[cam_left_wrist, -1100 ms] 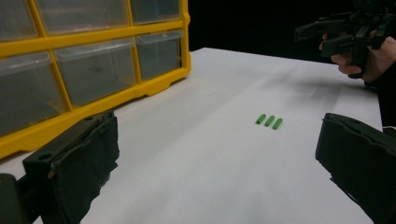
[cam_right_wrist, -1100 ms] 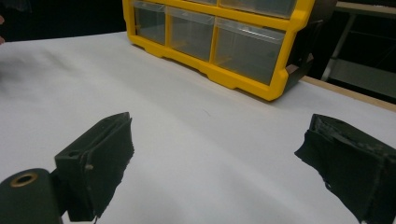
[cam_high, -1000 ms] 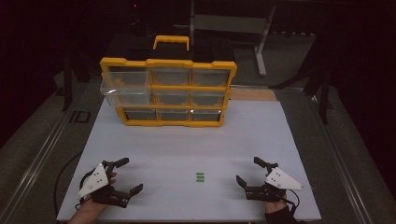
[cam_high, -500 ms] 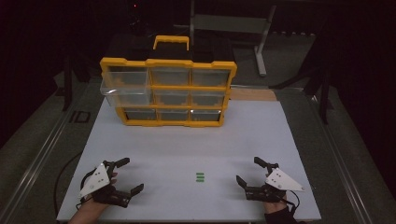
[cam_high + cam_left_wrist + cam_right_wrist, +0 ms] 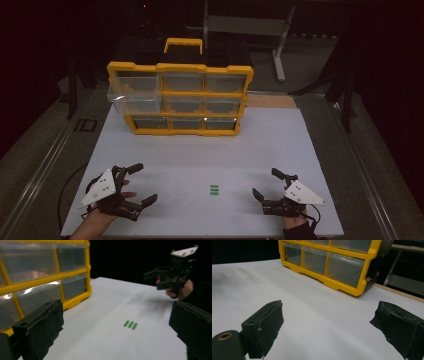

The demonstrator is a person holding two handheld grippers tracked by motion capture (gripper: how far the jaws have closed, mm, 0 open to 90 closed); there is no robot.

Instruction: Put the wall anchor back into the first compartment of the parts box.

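A yellow organizer (image 5: 180, 100) with clear drawers stands upright at the back of the white table (image 5: 280, 145). Its middle-left drawer (image 5: 131, 101) is pulled out a little. Three small green pieces (image 5: 214, 190) lie side by side near the front, between the two grippers. My left gripper (image 5: 145, 182) rests at the front left, open with nothing between its jaws. My right gripper (image 5: 264, 182) rests at the front right, also open with nothing in it. The left gripper view has the green pieces (image 5: 130, 324) ahead on the table and the right gripper (image 5: 160, 280) farther off, held by a hand. The right gripper view faces the organizer (image 5: 329, 255).
Bare white tabletop lies between the grippers and the organizer. A strip of brown board (image 5: 272, 101) shows behind the table's right rear. A metal stand (image 5: 280, 45) is in the dark beyond. Metal rails (image 5: 35, 170) run along the table's sides.
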